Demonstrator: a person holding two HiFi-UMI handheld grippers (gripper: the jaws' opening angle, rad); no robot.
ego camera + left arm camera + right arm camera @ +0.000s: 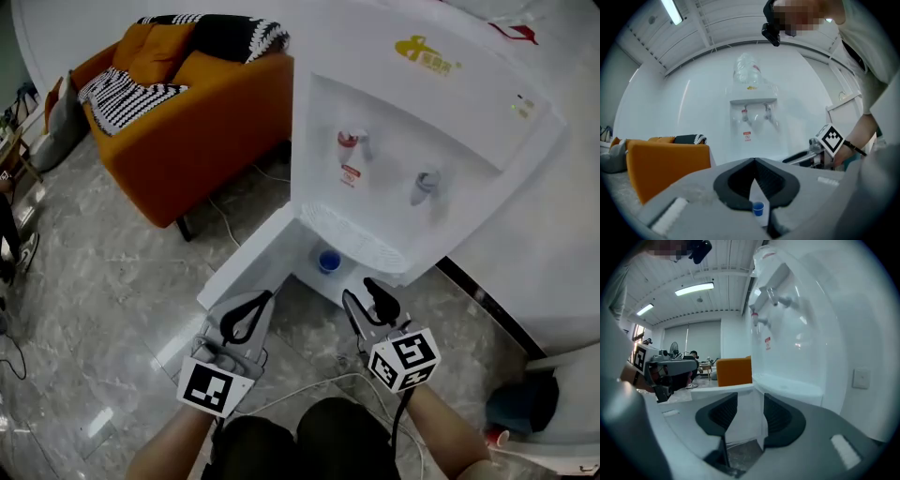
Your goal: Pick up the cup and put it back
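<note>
Orange sofa (202, 131) at far left, striped blanket (117, 96) over its arm; grey marble floor (103, 291) in front. The white cabinet door (251, 261) of the water dispenser (450, 103) stands swung open toward the left. Left gripper (262, 302) is level and low in front of that door, its jaw tips meeting, with only a small gap farther back between the pads and nothing in it. The left gripper view sights through that gap onto the cup. Blue cup (328, 262) is upright on the floor of the dispenser's open lower compartment, beneath the drip tray, beyond both grippers and touched by neither. Right gripper (359, 291) is just right of the cup's line and tipped slightly down. Its jaws are moderately apart and empty, with only the door's edge and the floor seen between them. Red tap (351, 142) and blue tap (427, 183) above, on the dispenser's face.
</note>
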